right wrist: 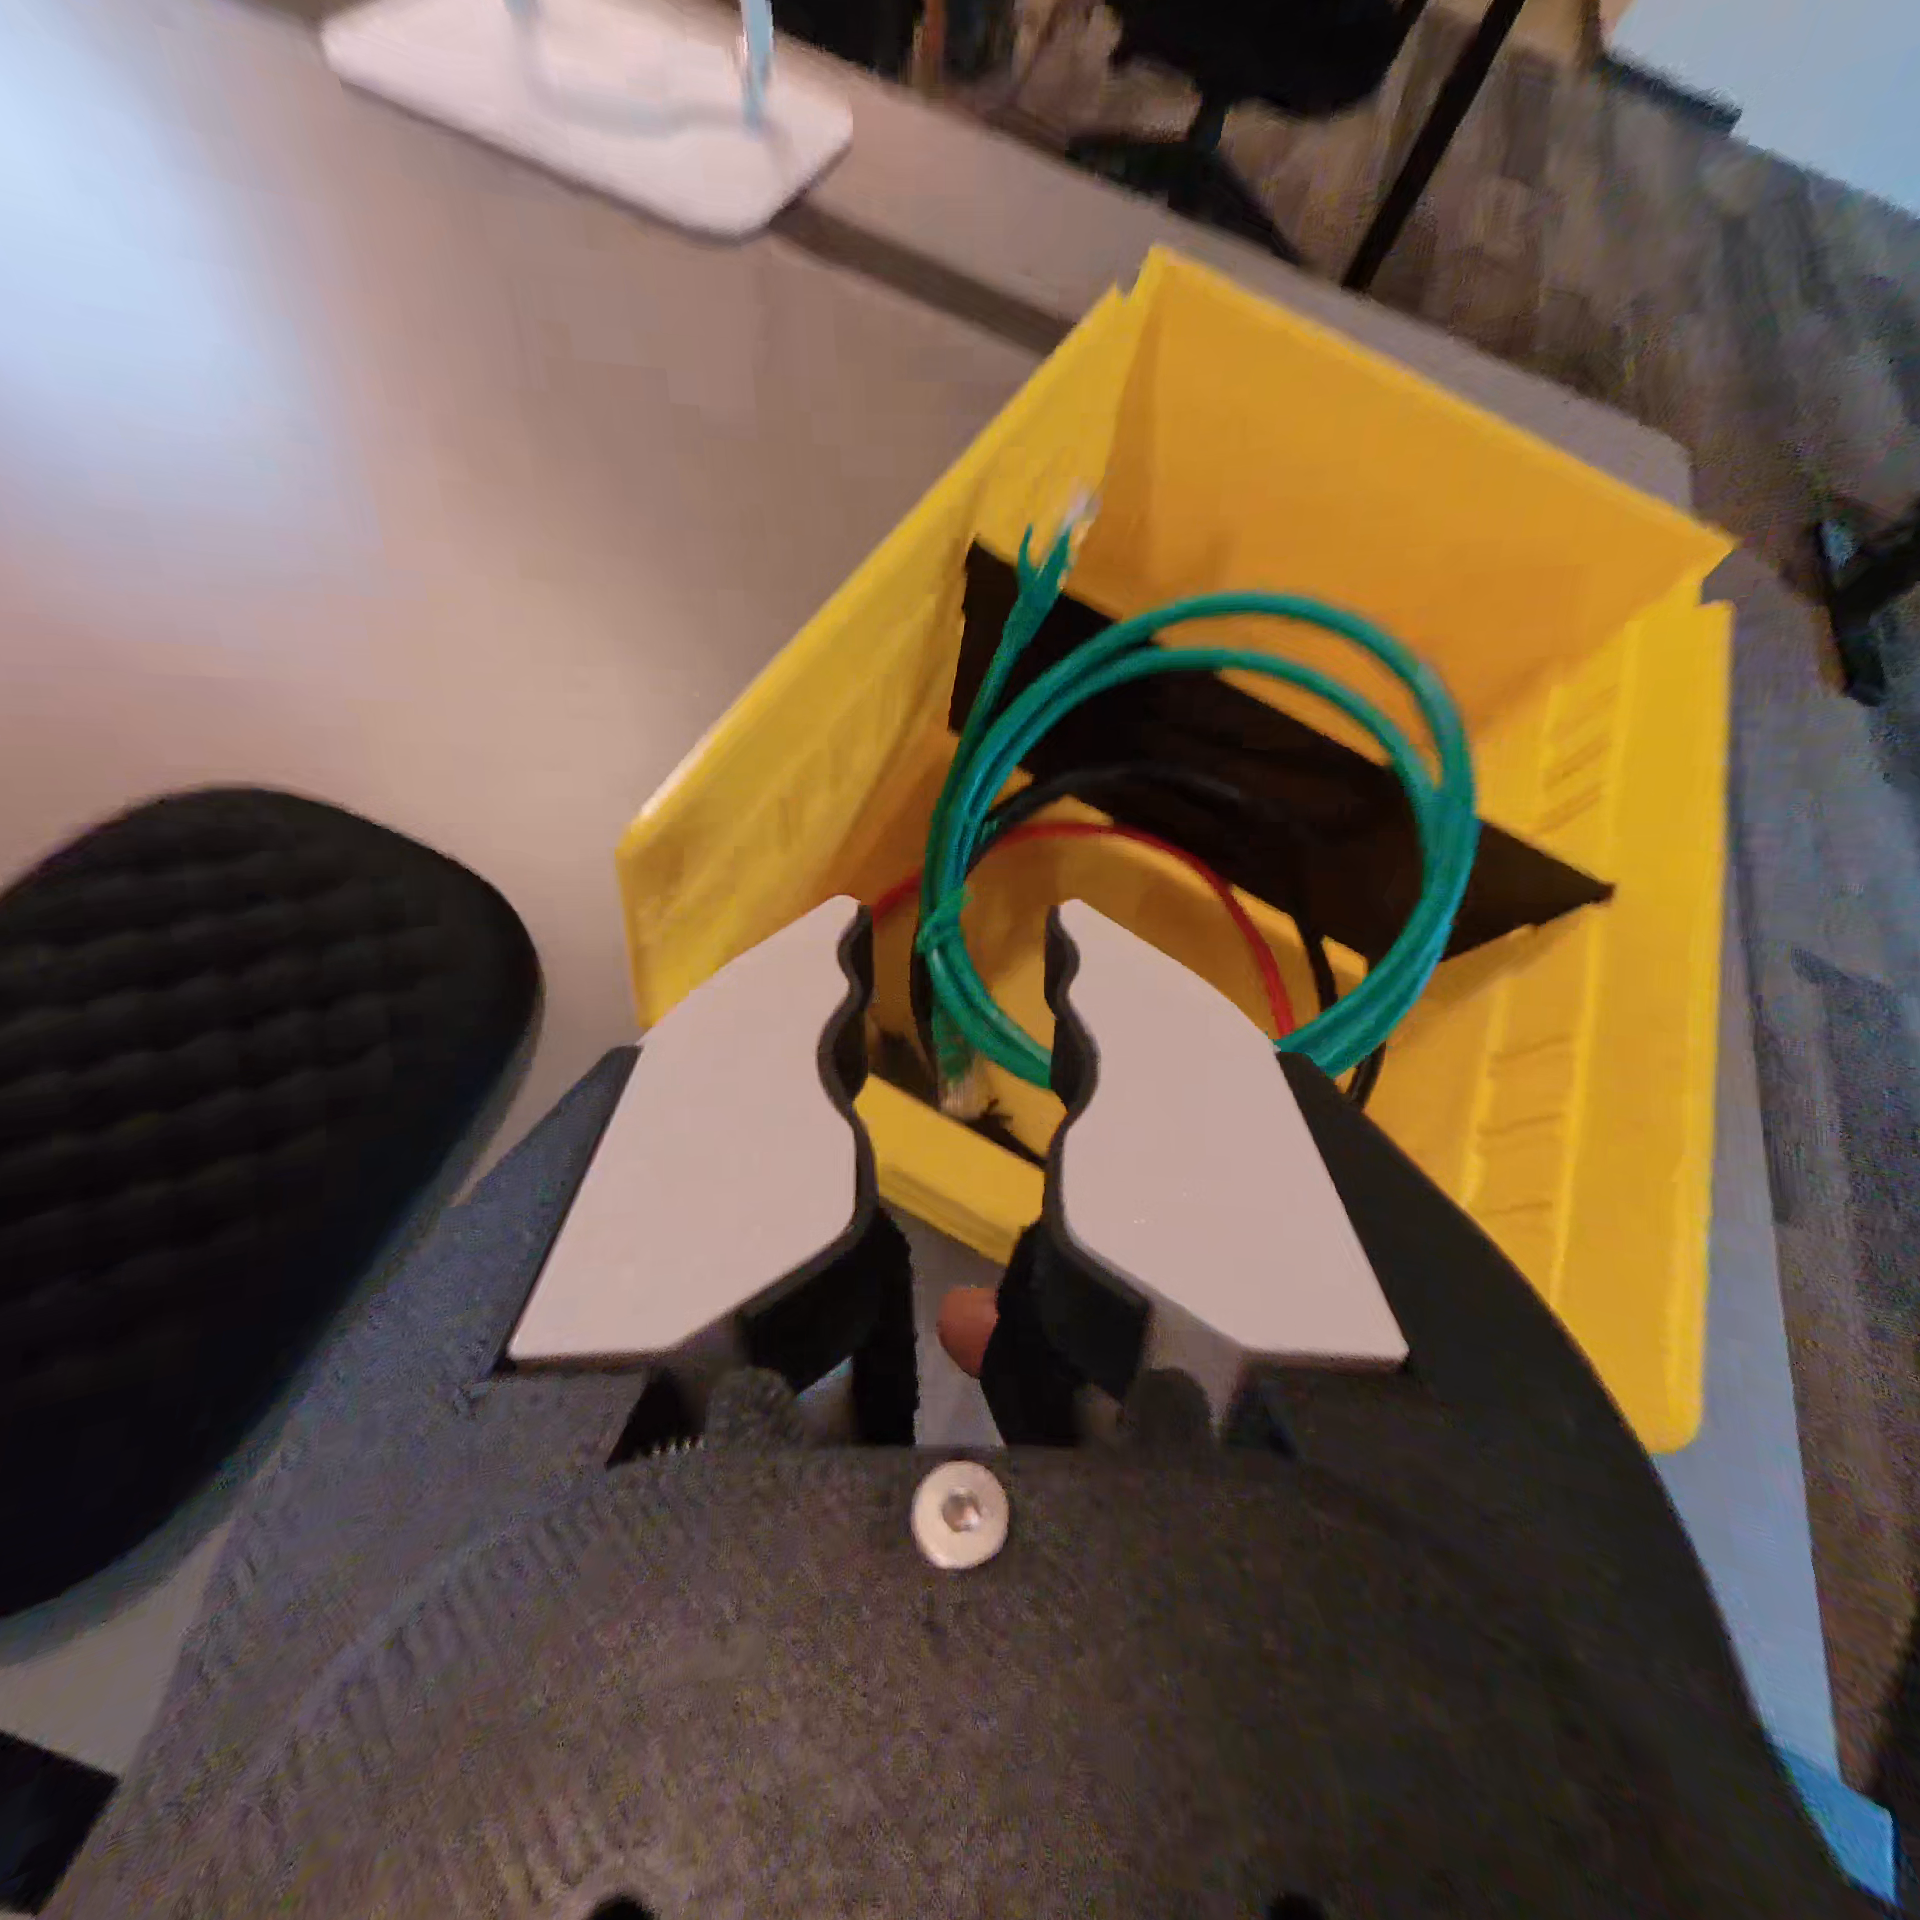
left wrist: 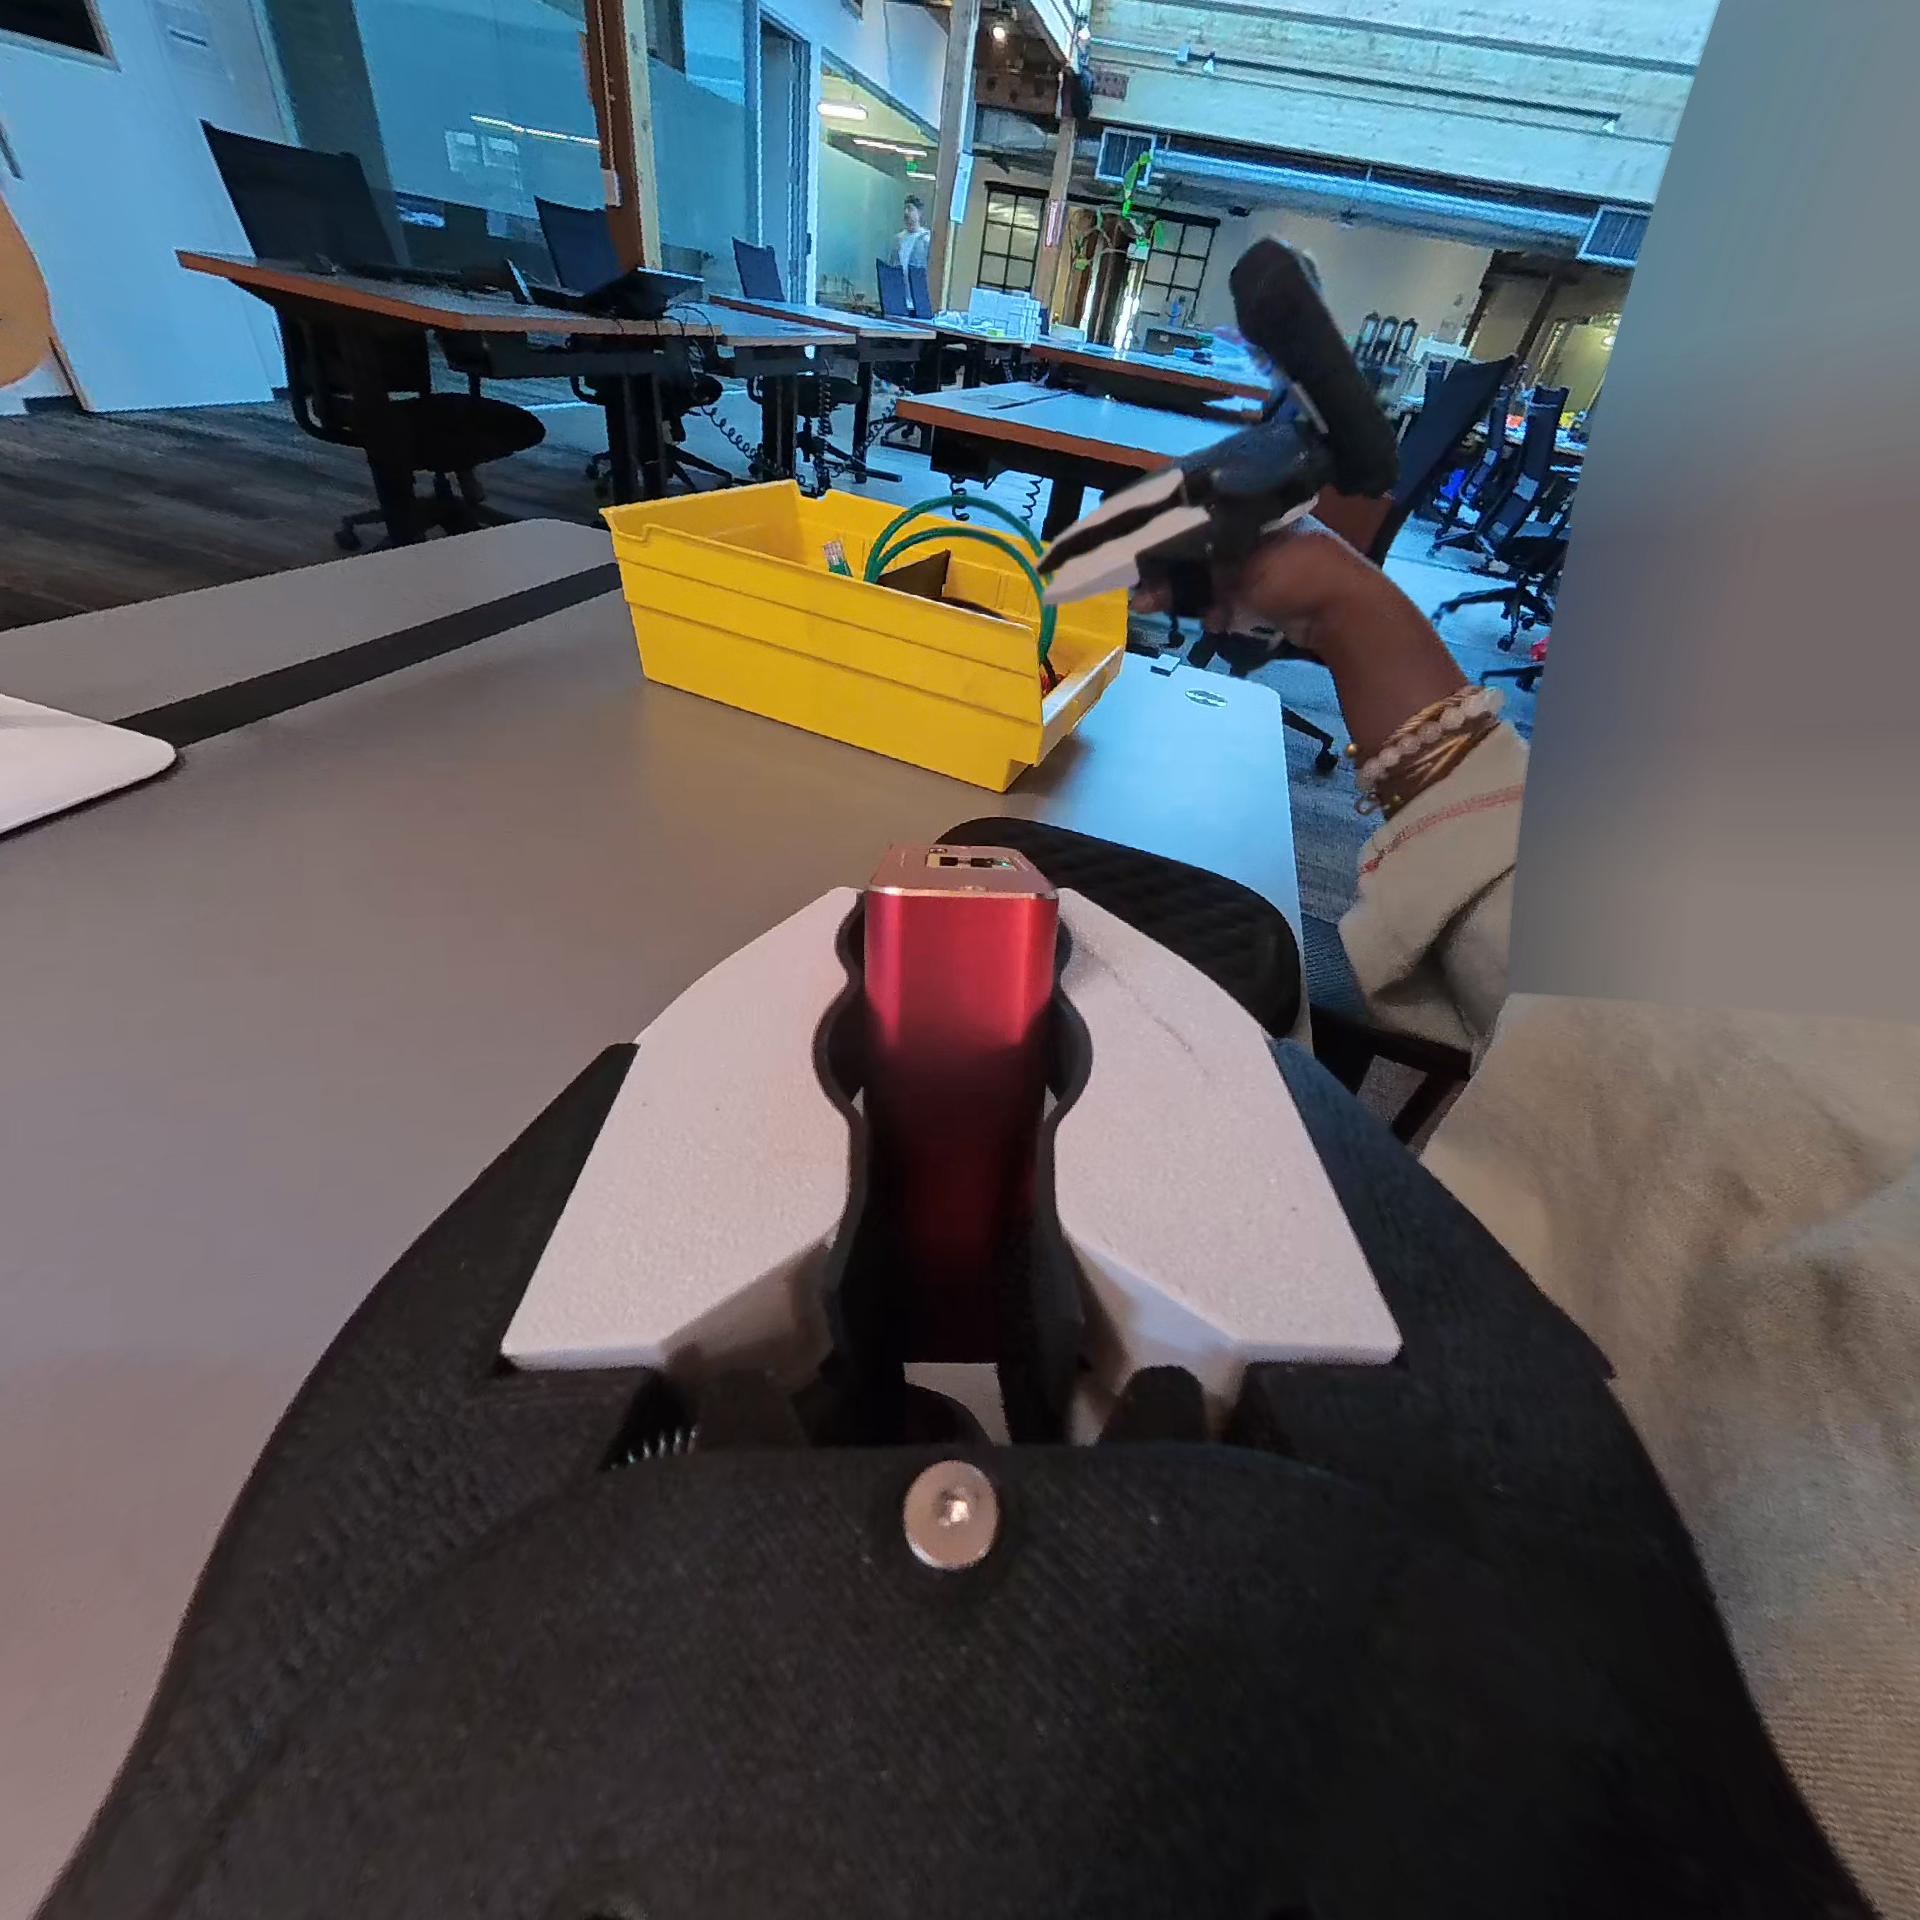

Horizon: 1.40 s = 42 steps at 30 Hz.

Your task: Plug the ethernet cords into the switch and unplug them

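My left gripper (left wrist: 961, 914) is shut on a red metal switch (left wrist: 956, 1039), held upright above the grey table, its port end facing away from me. My right gripper (right wrist: 956, 925) is open and empty, hovering over the near end of a yellow bin (right wrist: 1299, 499). A coiled green ethernet cord (right wrist: 1351, 665) lies in the bin; one plug (right wrist: 961, 1081) hangs between my open jaws and the other plug (right wrist: 1070, 520) sticks up at the far side. In the left wrist view the right gripper (left wrist: 1060, 571) hovers over the bin (left wrist: 831, 644) and green cord (left wrist: 935, 530).
A red wire (right wrist: 1226, 894) and a black cable lie in the bin with a black divider (right wrist: 1299, 810). A black chair armrest (right wrist: 208, 1091) sits at the table's near edge. A white stand base (right wrist: 623, 114) rests on the grey table (left wrist: 364, 935). Desks and chairs stand beyond. The tips of one gripper are about 40 cm away from the tips of the other. To reach the plug (right wrist: 961, 1081) in a straight line is about 8 cm for my right fingers, about 40 cm for my left.
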### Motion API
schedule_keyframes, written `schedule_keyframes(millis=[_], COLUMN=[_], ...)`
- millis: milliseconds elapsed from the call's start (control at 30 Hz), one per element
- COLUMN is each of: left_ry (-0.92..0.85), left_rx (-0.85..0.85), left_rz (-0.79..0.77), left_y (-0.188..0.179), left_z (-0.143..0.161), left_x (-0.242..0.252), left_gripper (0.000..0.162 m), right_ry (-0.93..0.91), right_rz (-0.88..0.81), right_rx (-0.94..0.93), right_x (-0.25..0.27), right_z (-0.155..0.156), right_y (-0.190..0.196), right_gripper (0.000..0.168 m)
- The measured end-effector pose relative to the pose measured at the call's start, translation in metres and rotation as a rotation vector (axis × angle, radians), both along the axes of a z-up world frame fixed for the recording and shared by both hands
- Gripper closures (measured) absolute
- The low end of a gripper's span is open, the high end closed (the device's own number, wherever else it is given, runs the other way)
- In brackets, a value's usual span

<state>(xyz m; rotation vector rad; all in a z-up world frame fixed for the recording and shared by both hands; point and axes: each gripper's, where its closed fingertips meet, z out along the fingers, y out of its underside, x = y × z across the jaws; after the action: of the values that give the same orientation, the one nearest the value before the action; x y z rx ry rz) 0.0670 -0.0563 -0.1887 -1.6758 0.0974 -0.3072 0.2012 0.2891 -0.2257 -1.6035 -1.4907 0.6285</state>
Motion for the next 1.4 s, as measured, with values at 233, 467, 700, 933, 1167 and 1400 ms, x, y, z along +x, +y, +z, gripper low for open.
schedule_keyframes(millis=[233,467,700,933,1167,1400], left_ry=[0.002,0.006,0.002,0.006,0.007,0.009], left_rx=[-0.011,-0.017,-0.021,-0.027,-0.028,-0.031], left_rz=[-0.017,-0.016,-0.014,-0.016,-0.015,-0.012], left_y=[0.002,0.002,0.002,0.003,0.003,0.004], left_z=[-0.002,-0.003,-0.004,-0.005,-0.006,-0.007], left_x=[0.004,0.004,0.001,0.002,0.002,0.001], left_gripper=[0.133,0.133,0.133,0.133,0.133,0.133], right_ry=[-0.167,-0.431,-0.463,-0.231,-0.202,-0.439], right_rz=[0.123,0.138,0.265,0.111,-0.193,-0.086], right_rx=[-0.009,0.008,-0.218,-0.177,0.082,0.206], right_x=[-0.023,-0.031,-0.019,-0.034,-0.035,-0.037], right_z=[-0.031,-0.071,-0.067,-0.029,-0.026,-0.073], right_y=[-0.002,0.014,-0.012,0.024,0.108,0.109], right_gripper=[0.128,0.152,0.146,0.125,0.119,0.156])
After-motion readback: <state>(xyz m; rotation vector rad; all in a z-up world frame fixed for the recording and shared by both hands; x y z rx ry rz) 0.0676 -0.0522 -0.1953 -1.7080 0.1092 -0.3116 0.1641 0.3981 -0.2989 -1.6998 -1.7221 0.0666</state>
